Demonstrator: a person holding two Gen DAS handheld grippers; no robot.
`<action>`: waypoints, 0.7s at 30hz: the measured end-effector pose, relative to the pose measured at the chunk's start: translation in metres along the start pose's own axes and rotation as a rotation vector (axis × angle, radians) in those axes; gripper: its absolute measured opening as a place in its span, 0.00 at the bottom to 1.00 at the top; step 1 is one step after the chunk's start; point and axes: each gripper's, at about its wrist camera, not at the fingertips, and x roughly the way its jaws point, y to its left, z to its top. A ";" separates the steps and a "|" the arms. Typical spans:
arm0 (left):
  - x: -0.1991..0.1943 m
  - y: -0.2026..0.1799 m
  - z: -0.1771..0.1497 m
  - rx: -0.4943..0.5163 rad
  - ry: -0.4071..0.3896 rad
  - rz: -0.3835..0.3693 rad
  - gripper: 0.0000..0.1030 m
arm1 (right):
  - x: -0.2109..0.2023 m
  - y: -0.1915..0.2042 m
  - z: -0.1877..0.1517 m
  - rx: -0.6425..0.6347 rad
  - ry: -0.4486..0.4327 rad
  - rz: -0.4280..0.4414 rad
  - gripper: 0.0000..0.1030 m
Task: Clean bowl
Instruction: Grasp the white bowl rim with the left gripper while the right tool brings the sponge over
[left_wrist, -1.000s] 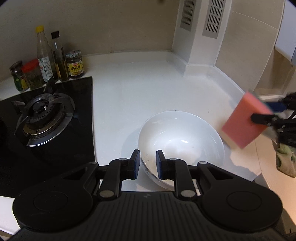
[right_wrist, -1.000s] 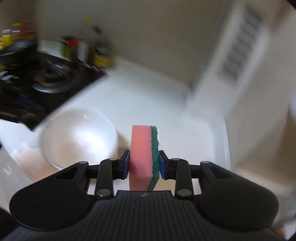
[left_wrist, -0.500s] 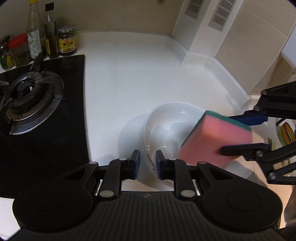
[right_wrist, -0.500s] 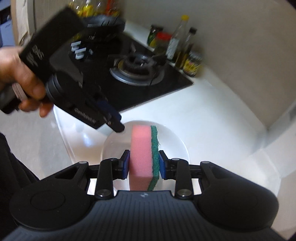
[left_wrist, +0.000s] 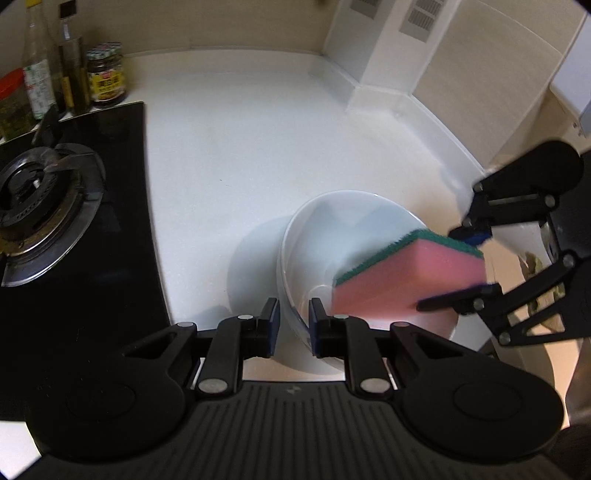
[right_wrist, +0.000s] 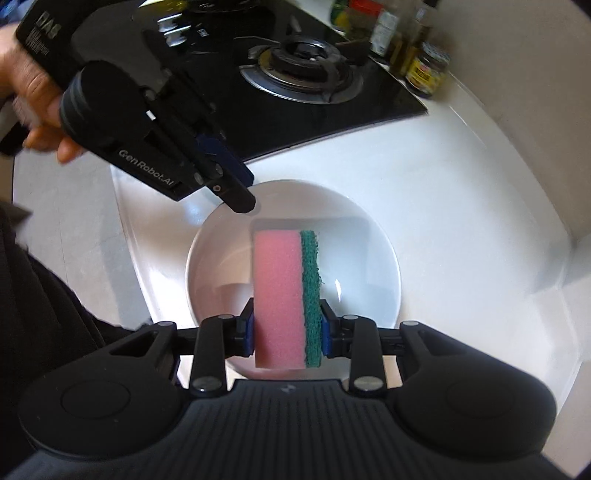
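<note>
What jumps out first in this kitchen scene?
A pink and green sponge, clamped in the right claw, hangs over a white bowl on the white counter. The left claw is closing astride the bowl's near rim. A black gas hob sits beside them.

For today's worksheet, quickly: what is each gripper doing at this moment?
Left gripper: jaws closing around the bowl rim, not yet pressing.
Right gripper: shut on the sponge.
</note>
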 end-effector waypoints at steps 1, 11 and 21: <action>0.001 0.000 0.002 0.010 0.011 -0.005 0.17 | -0.001 0.002 0.001 -0.026 0.001 0.000 0.26; 0.010 0.003 0.009 0.047 0.032 -0.021 0.12 | -0.001 0.035 0.007 -0.173 0.011 0.035 0.26; 0.029 -0.011 0.031 0.159 0.037 -0.025 0.03 | -0.004 0.064 0.000 -0.259 0.046 0.000 0.27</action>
